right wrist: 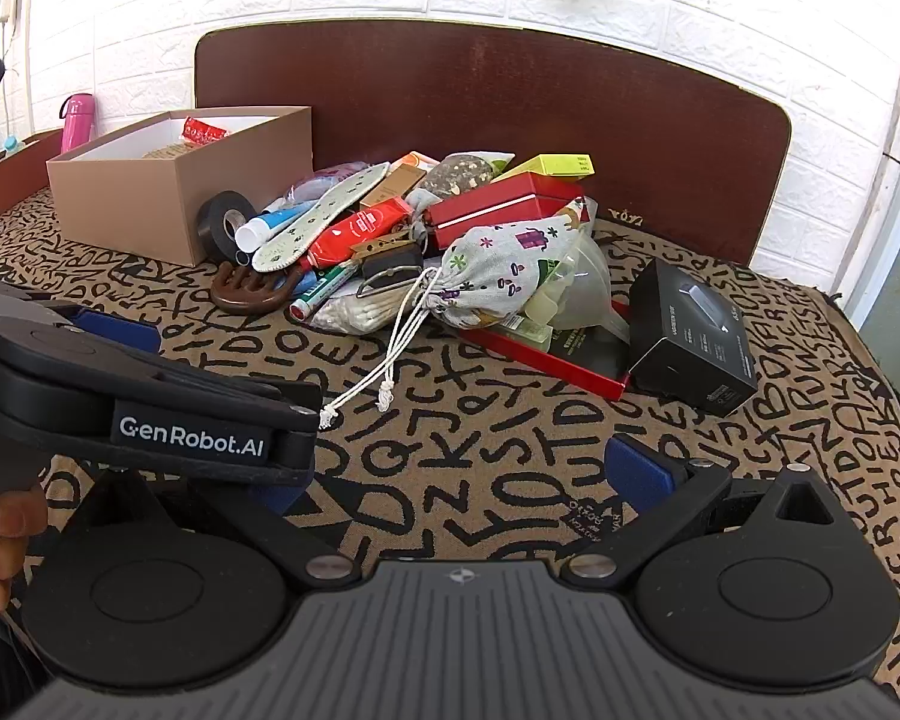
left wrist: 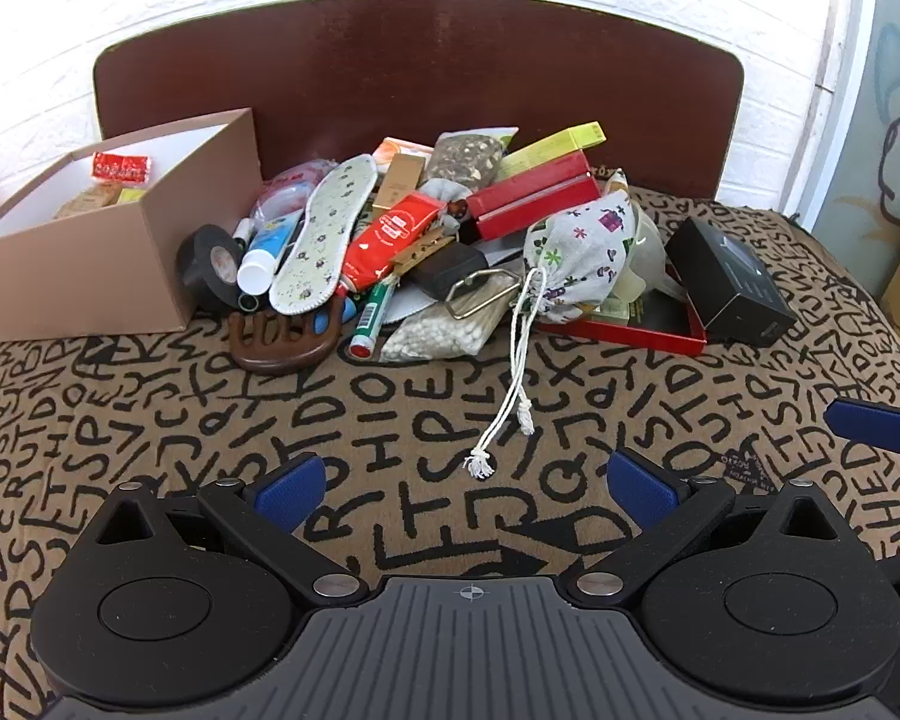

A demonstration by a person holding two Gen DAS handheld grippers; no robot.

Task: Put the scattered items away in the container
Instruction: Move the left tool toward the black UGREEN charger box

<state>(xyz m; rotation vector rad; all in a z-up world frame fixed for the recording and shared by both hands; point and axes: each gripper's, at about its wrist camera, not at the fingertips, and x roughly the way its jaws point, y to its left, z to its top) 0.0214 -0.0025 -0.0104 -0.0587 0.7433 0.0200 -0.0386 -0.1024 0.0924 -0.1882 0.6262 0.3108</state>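
Letter-print bed [left wrist: 390, 438], clutter heaped beside the box [left wrist: 114, 276].
Both tools, left [left wrist: 468, 486] and right [right wrist: 450, 480], spread, empty; first pick pending, perhaps the pouch [left wrist: 582, 252].

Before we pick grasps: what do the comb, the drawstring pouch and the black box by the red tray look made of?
Comb: looks like dark brown wood with a smooth, slightly glossy finish, though moulded plastic is possible.
Drawstring pouch: woven fabric, matte, printed, with creases and a white twisted cord.
Black box: probably printed cardboard, matte black, with sharp folded edges and small white print.
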